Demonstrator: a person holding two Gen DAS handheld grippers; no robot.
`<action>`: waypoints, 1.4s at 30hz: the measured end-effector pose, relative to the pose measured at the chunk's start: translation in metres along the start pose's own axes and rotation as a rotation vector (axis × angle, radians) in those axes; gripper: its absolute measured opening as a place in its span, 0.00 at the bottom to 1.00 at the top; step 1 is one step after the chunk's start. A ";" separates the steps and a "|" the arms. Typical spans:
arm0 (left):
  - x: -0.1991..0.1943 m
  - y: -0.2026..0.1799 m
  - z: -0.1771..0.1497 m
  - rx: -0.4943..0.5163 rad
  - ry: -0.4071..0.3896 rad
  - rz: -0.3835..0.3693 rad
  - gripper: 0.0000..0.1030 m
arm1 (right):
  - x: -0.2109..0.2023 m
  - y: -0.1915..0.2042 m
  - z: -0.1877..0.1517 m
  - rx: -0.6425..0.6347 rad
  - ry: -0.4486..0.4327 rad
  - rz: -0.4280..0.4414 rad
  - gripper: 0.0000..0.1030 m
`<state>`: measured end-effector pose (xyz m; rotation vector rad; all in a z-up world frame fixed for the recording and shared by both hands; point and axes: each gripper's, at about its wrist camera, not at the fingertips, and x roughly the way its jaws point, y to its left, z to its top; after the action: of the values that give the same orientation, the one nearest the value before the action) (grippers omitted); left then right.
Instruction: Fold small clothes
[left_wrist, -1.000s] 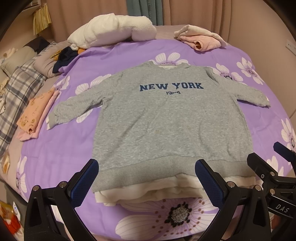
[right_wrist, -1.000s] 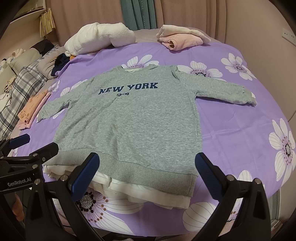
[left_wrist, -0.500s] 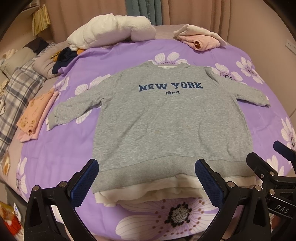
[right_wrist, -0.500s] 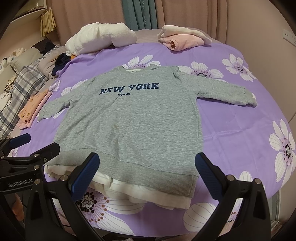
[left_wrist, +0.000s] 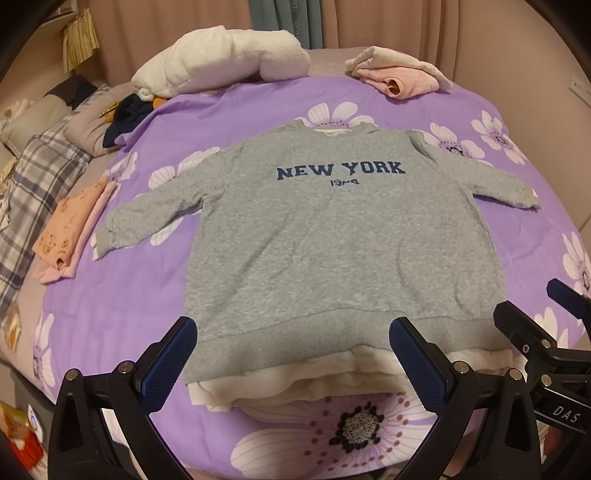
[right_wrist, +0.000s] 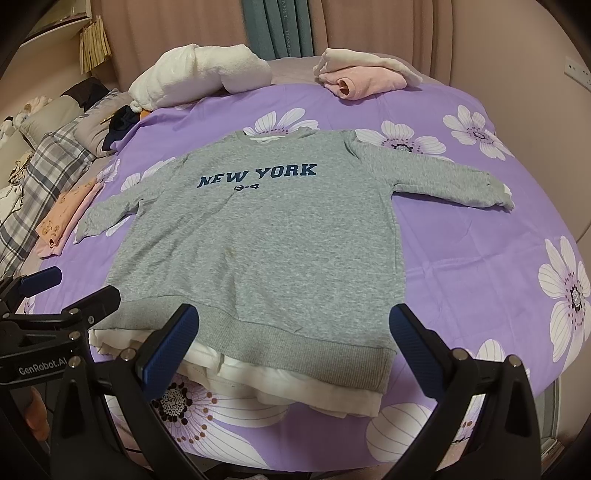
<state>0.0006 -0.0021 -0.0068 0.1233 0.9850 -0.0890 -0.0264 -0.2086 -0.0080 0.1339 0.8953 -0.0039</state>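
Note:
A grey sweatshirt (left_wrist: 332, 240) (right_wrist: 266, 243) printed NEW YORK lies flat and face up on the purple flowered bedspread (left_wrist: 110, 295) (right_wrist: 480, 266), both sleeves spread out, with a white hem layer showing below its ribbed band. My left gripper (left_wrist: 293, 363) hovers open just short of the hem, nothing between its blue pads. Over the hem's right half, my right gripper (right_wrist: 295, 350) is also open and empty. Each gripper shows at the edge of the other's view: the right gripper (left_wrist: 546, 321) and the left gripper (right_wrist: 70, 291).
Folded peach and pink clothes (left_wrist: 70, 229) (right_wrist: 62, 218) lie at the bedspread's left edge. A folded pink garment (left_wrist: 399, 74) (right_wrist: 362, 74) and a white fluffy bundle (left_wrist: 221, 59) (right_wrist: 199, 74) sit at the far side. Plaid bedding (left_wrist: 33, 192) is on the left.

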 end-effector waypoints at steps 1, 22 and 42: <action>0.000 0.000 0.000 0.001 0.000 0.000 1.00 | 0.000 0.000 0.000 0.000 0.000 0.000 1.00; 0.018 0.021 0.014 -0.142 0.013 -0.346 1.00 | -0.019 -0.073 0.009 0.302 -0.194 0.354 1.00; 0.088 0.035 0.089 -0.326 0.039 -0.505 1.00 | 0.119 -0.282 0.063 0.821 -0.203 0.211 1.00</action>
<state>0.1265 0.0179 -0.0294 -0.4271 1.0387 -0.3873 0.0803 -0.4898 -0.0940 0.9762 0.6281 -0.1867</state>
